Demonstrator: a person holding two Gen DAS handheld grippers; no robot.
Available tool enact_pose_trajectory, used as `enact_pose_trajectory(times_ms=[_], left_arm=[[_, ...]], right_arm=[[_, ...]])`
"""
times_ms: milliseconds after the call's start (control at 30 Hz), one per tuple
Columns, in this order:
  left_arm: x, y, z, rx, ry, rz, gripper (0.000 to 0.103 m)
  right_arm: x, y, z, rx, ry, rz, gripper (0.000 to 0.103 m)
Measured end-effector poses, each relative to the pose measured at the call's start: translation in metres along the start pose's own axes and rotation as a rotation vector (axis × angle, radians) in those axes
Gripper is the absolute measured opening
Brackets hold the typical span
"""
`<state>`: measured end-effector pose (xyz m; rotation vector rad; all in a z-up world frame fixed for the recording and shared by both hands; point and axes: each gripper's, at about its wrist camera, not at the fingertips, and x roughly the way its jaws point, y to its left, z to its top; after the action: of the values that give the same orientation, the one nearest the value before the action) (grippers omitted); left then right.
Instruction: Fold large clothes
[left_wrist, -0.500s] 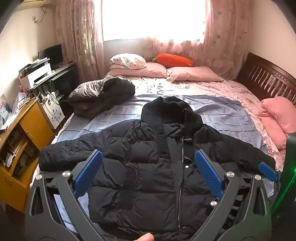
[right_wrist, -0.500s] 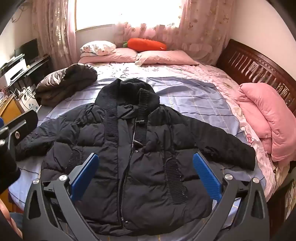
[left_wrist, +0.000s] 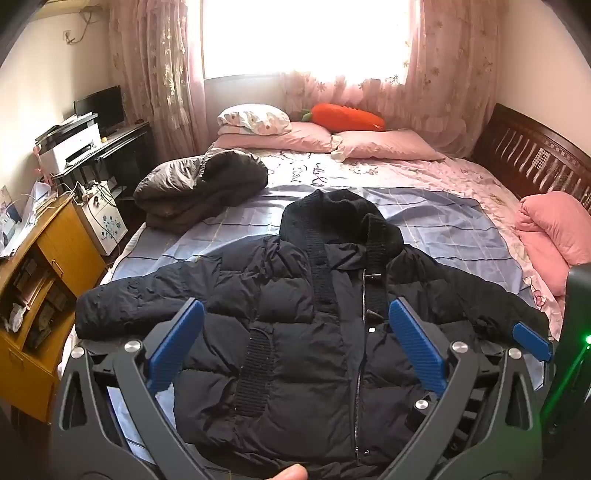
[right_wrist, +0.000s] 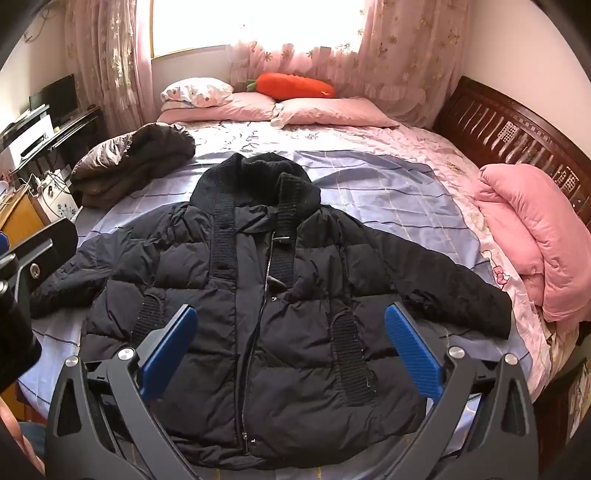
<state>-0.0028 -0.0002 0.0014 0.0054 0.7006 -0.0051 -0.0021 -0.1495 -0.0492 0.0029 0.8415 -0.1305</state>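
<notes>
We see the quilted black puffer jacket (right_wrist: 266, 325), ribbed knit collar, flat on the striped blue bedsheet (right_wrist: 388, 192); left gripper (left_wrist: 295, 343) and right gripper (right_wrist: 291, 347) both wide, empty.

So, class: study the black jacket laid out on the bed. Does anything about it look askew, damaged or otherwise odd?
Nothing stands out. The black jacket lies flat, front up and zipped on the bed, sleeves spread. Both grippers, left and right, are open above it.
</notes>
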Motion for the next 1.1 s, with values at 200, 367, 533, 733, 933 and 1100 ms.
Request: enact_pose_trajectory(times_ms=[200, 367, 533, 733, 933, 1100], left_arm=[[0.0067, 0.0029, -0.001, 0.002, 0.005, 0.0, 0.101], [0.0094, 0.0023, -0.0031, 0.003, 0.006, -0.002, 0.101], [0.0104, 0.0015, -0.0039, 0.0, 0.008, -0.003, 0.101], [0.011, 0.0022, -0.0047, 0.002, 0.007, -0.005, 0.101], [0.0112, 0.0025, -0.0042, 0.0, 0.008, -0.004, 0.101], [0.0114, 0.0028, -0.0037, 0.001, 0.008, -0.006, 0.101]], right_arm=[[0.0001, 0.0003, 0.0013, -0.001, 0.003, 0.002, 0.102], [0.001, 0.0012, 0.0009, -0.001, 0.005, 0.0, 0.102], [-0.0001, -0.0004, 0.0034, -0.001, 0.008, 0.003, 0.102], [0.0062, 0.0044, -0.003, -0.002, 0.013, 0.006, 0.102], [0.0065, 0.0046, -0.0028, -0.003, 0.014, 0.005, 0.102], [0.0067, 0.0047, -0.0026, -0.004, 0.016, 0.005, 0.102]])
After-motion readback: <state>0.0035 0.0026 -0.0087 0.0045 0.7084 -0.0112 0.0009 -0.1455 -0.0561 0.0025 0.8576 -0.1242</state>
